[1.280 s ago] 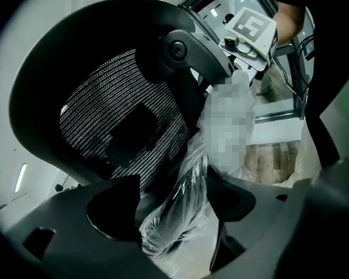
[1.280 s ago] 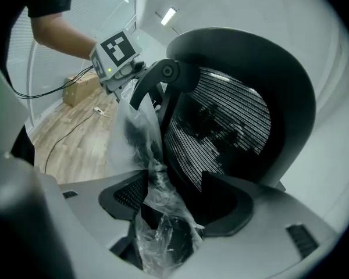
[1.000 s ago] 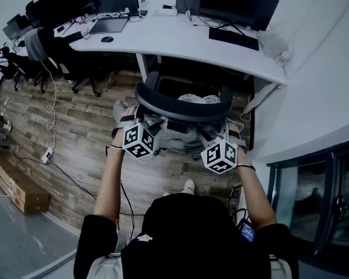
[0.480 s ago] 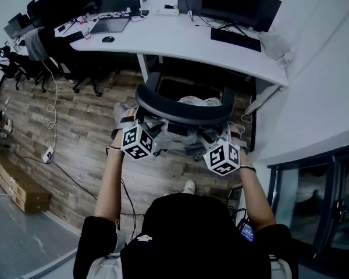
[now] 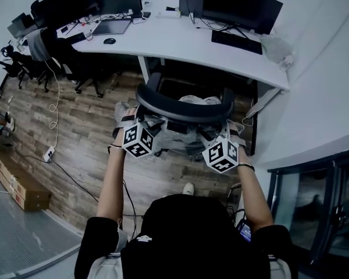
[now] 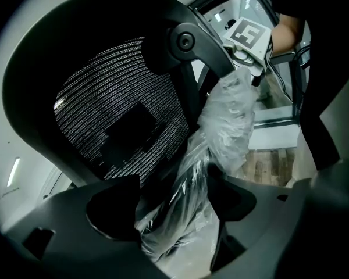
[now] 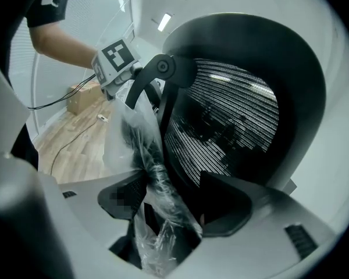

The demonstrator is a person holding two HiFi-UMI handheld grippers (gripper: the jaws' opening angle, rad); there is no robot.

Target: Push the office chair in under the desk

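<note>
The black office chair (image 5: 183,106) stands on the wood floor just in front of the white desk (image 5: 180,39), its curved back top toward me. Clear plastic wrap (image 6: 221,127) covers its rear frame. My left gripper (image 5: 141,124) is shut on the plastic-wrapped left frame bar behind the mesh back (image 6: 116,109). My right gripper (image 5: 216,135) is shut on the wrapped right bar (image 7: 148,156). In the left gripper view the left gripper (image 6: 171,199) has wrapped frame between its jaws; the right gripper (image 7: 171,199) shows the same beside the mesh (image 7: 227,121).
Monitors (image 5: 232,4) and a keyboard (image 5: 235,41) sit on the desk. More dark chairs (image 5: 64,57) crowd the left. A cardboard box (image 5: 14,182) and a cable (image 5: 52,150) lie on the floor at left. A white wall and glass partition (image 5: 314,202) close the right.
The chair, with both grippers still on it, has edged slightly closer to the desk. The grips have not changed.
</note>
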